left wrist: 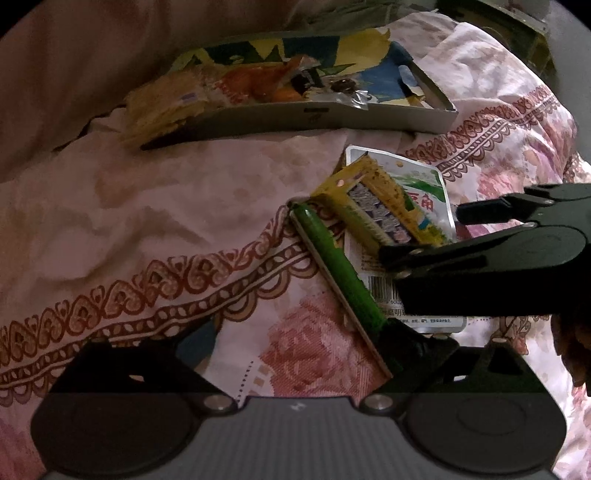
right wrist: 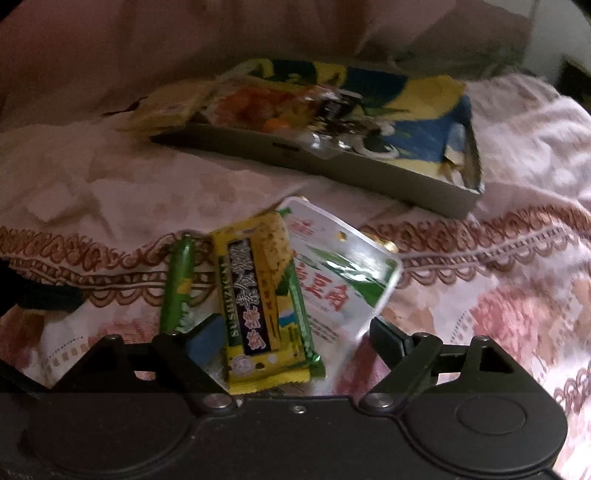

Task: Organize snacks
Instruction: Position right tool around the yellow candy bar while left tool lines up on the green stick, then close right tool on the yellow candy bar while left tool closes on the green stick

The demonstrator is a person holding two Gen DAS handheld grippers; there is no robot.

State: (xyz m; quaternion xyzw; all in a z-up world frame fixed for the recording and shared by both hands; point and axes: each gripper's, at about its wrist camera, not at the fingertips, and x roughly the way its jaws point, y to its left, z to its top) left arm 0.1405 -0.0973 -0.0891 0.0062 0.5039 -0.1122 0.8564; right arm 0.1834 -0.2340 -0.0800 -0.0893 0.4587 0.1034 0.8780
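Three loose snacks lie on the floral bedspread: a green stick pack (left wrist: 338,267) (right wrist: 177,286), a yellow bar packet (left wrist: 384,206) (right wrist: 264,306) and a white-green pouch (left wrist: 421,206) (right wrist: 343,280). My left gripper (left wrist: 295,345) is open and low, its right finger touching the stick pack's near end. My right gripper (right wrist: 291,334) (left wrist: 421,230) is open with its jaws on either side of the yellow packet, which lies between them on top of the pouch. A shallow grey box (left wrist: 332,118) (right wrist: 369,173) behind holds several snack packets.
A pink pillow or blanket (left wrist: 110,55) rises behind the box. The patterned bedspread (left wrist: 147,221) spreads left and in front. A dark object (left wrist: 517,29) sits at the far right corner.
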